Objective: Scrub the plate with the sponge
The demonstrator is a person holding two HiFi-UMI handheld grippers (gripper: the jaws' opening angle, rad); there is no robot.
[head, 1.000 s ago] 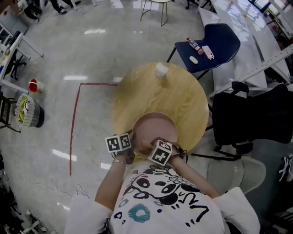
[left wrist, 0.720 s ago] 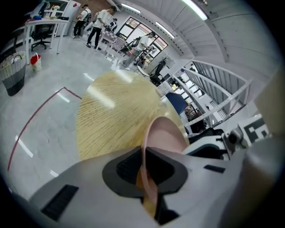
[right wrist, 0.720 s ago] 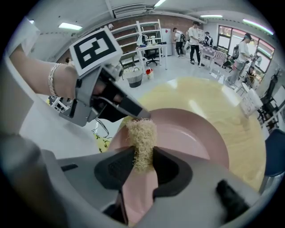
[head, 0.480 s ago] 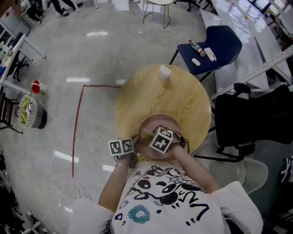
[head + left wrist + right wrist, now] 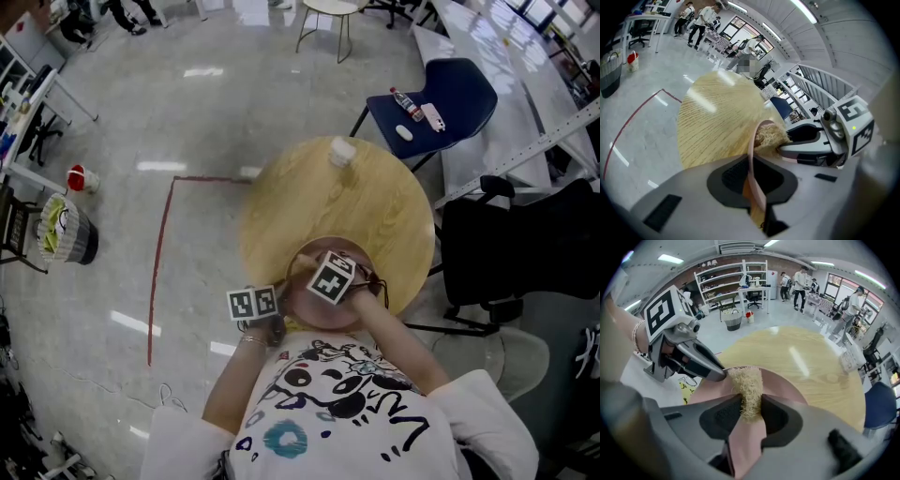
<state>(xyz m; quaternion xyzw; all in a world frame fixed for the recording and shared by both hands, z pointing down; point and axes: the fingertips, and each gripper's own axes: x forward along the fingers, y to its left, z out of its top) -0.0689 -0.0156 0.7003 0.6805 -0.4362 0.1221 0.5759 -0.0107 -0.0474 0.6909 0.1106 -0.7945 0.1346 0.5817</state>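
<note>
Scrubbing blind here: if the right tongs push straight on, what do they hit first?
The plate: the sponge they hold looks pressed against it. The left tongs grip the rim just left of that line; depth is unclear.

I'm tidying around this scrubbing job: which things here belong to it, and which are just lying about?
In the job: plate, gripped by the left tool; sponge, gripped by the right tool.
Lying about: white container on the table; blue chair; bin.
</note>
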